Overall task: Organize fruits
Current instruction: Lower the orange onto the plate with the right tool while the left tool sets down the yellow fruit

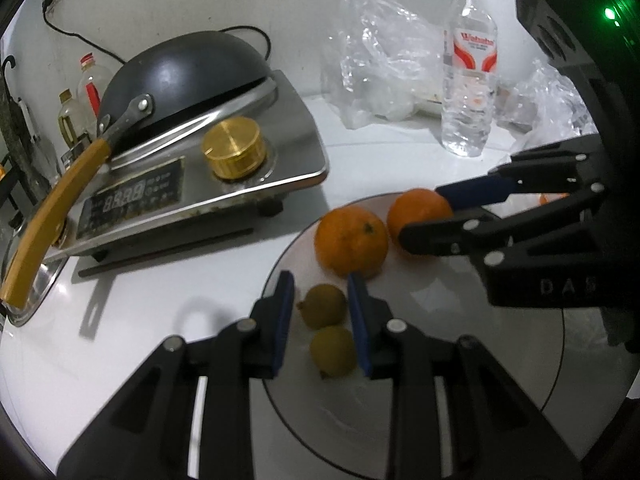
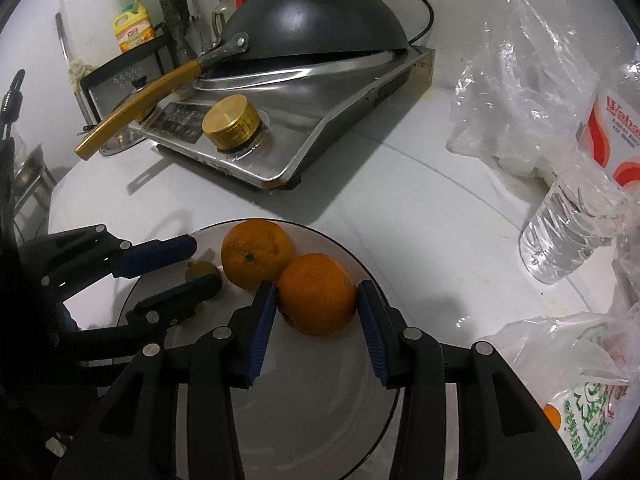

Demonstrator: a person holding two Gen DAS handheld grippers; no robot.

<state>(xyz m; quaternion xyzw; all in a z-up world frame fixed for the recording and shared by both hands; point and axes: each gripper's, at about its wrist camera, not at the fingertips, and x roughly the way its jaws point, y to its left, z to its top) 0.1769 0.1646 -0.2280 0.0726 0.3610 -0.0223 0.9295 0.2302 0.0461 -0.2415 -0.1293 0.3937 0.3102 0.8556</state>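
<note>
Your right gripper (image 2: 317,298) clamped an orange (image 2: 317,294) on the plate (image 2: 320,420); your left gripper (image 1: 318,310) sat narrow, straddling a longan (image 1: 323,306). A second orange (image 2: 256,252) touched the first at eleven o'clock, so lifting could roll it off the rim.

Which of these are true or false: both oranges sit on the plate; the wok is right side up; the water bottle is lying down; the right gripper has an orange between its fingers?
1. Both oranges sit on the plate. True.
2. The wok is right side up. False: it lies upside down on the cooker.
3. The water bottle is lying down. False: it stands upright.
4. The right gripper has an orange between its fingers. True.
</note>
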